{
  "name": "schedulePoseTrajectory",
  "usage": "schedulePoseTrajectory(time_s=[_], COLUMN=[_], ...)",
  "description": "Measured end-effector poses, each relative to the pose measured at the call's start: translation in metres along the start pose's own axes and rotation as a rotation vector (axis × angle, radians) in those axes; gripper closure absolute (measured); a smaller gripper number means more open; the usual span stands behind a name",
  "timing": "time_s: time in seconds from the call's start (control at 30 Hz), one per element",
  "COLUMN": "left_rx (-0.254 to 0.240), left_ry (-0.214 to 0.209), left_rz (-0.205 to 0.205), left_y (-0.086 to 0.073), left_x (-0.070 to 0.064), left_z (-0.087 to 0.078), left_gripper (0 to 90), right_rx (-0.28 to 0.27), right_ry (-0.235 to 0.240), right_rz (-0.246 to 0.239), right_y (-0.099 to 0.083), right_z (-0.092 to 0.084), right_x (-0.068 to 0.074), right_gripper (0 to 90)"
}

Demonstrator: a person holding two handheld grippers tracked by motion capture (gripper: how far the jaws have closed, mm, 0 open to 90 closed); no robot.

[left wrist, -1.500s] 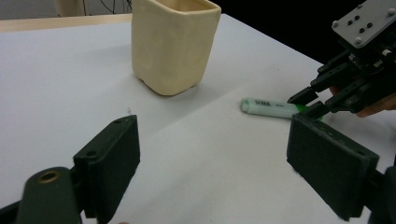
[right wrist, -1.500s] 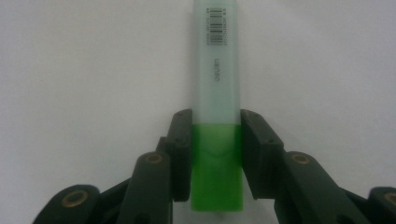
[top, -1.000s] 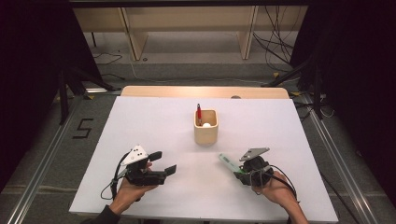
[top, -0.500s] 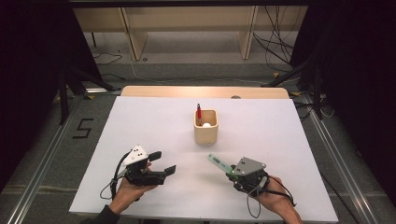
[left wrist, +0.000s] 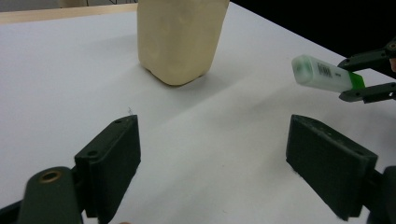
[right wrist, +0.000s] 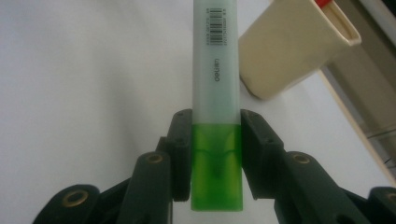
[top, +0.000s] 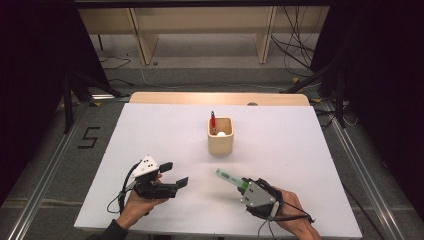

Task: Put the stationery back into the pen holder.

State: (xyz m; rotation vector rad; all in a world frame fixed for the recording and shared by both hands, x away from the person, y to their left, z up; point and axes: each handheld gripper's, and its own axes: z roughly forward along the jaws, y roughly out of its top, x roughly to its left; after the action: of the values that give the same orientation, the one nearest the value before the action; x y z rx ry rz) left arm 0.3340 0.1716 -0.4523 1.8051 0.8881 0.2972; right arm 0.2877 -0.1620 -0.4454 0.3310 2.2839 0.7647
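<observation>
From above, the right gripper (top: 239, 184) has swung its green highlighter (top: 229, 177) leftward, now aimed up toward the cream pen holder (top: 220, 136), likely its destination. The left gripper (left wrist: 224, 158) sits idle, jaws wide on bare table (left wrist: 56, 79). Along the right gripper's jaws, they clamp the highlighter's cap end, holder just beyond.

white table (top: 150, 135) — bare | wooden shelving (top: 200, 30) — behind | cables (top: 295, 45) on floor
</observation>
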Motion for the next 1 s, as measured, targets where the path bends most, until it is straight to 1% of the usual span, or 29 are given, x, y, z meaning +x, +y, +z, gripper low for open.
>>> schedulePoseTrajectory(time_s=[0.1, 0.13, 0.17, 0.2, 0.27, 0.33, 0.37, 0.4, 0.43, 0.47, 0.57, 0.67, 0.7, 0.77, 0.83, 0.87, 0.9, 0.93, 1.0], left_rx=[0.005, 0.007, 0.013, 0.016, 0.027, 0.058, 0.064, 0.07, 0.082, 0.098, 0.122, 0.142, 0.151, 0.174, 0.221, 0.242, 0.25, 0.256, 0.287], left_ry=[-0.003, -0.012, -0.018, -0.018, -0.02, -0.039, -0.046, -0.051, -0.061, -0.072, -0.077, -0.085, -0.091, -0.113, -0.139, -0.148, -0.151, -0.16, -0.189], left_rz=[0.005, -0.006, -0.003, 0.008, 0.029, 0.039, 0.047, 0.058, 0.072, 0.081, 0.106, 0.144, 0.158, 0.175, 0.202, 0.222, 0.24, 0.248, 0.267], left_y=[0.003, 0.005, 0.007, 0.009, 0.013, 0.018, 0.02, 0.023, 0.026, 0.029, 0.037, 0.044, 0.047, 0.052, 0.057, 0.059, 0.061, 0.062, 0.065], left_x=[-0.001, -0.003, -0.004, -0.006, -0.009, -0.01, -0.011, -0.013, -0.015, -0.016, -0.022, -0.029, -0.03, -0.035, -0.04, -0.043, -0.047, -0.05, -0.055], left_z=[-0.002, -0.002, -0.002, -0.003, -0.003, -0.002, -0.001, -0.001, 0.0, 0.001, 0.004, 0.006, 0.007, 0.01, 0.014, 0.017, 0.019, 0.021, 0.026], left_gripper=[17.3, 17.4, 17.3, 17.4, 17.4, 17.4, 17.3, 17.3, 17.4, 17.4, 17.4, 17.4, 17.4, 17.4, 17.3, 16.8, 16.6, 16.6, 16.6], right_rx=[-0.007, -0.009, -0.01, -0.007, -0.005, -0.009, -0.015, -0.016, -0.023, -0.024, -0.032, -0.034, -0.035, -0.037, -0.041, -0.037, -0.04, -0.044, -0.047], right_ry=[-0.03, -0.042, -0.047, -0.054, -0.078, -0.098, -0.109, -0.113, -0.111, -0.119, -0.128, -0.135, -0.139, -0.144, -0.15, -0.149, -0.149, -0.158, -0.161], right_rz=[-0.066, -0.096, -0.12, -0.14, -0.197, -0.241, -0.272, -0.286, -0.295, -0.306, -0.339, -0.381, -0.385, -0.408, -0.43, -0.434, -0.442, -0.455, -0.485], right_y=[0.002, 0.003, 0.004, 0.004, 0.005, 0.005, 0.005, 0.005, 0.005, 0.005, 0.006, 0.006, 0.006, 0.006, 0.006, 0.007, 0.007, 0.007, 0.007], right_z=[-0.001, -0.001, -0.001, -0.002, -0.001, -0.001, -0.001, -0.002, -0.001, -0.001, -0.001, -0.001, -0.001, 0.0, 0.0, 0.0, 0.0, 0.0, 0.001], right_x=[0.007, 0.009, 0.011, 0.013, 0.016, 0.02, 0.021, 0.023, 0.023, 0.024, 0.027, 0.031, 0.033, 0.035, 0.036, 0.037, 0.038, 0.039, 0.041], right_gripper=[67.4, 67.4, 67.5, 67.4, 67.4, 67.5, 67.4, 67.5, 67.4, 67.5, 67.5, 67.5, 67.5, 67.5, 67.4, 67.5, 67.5, 67.5, 67.5])
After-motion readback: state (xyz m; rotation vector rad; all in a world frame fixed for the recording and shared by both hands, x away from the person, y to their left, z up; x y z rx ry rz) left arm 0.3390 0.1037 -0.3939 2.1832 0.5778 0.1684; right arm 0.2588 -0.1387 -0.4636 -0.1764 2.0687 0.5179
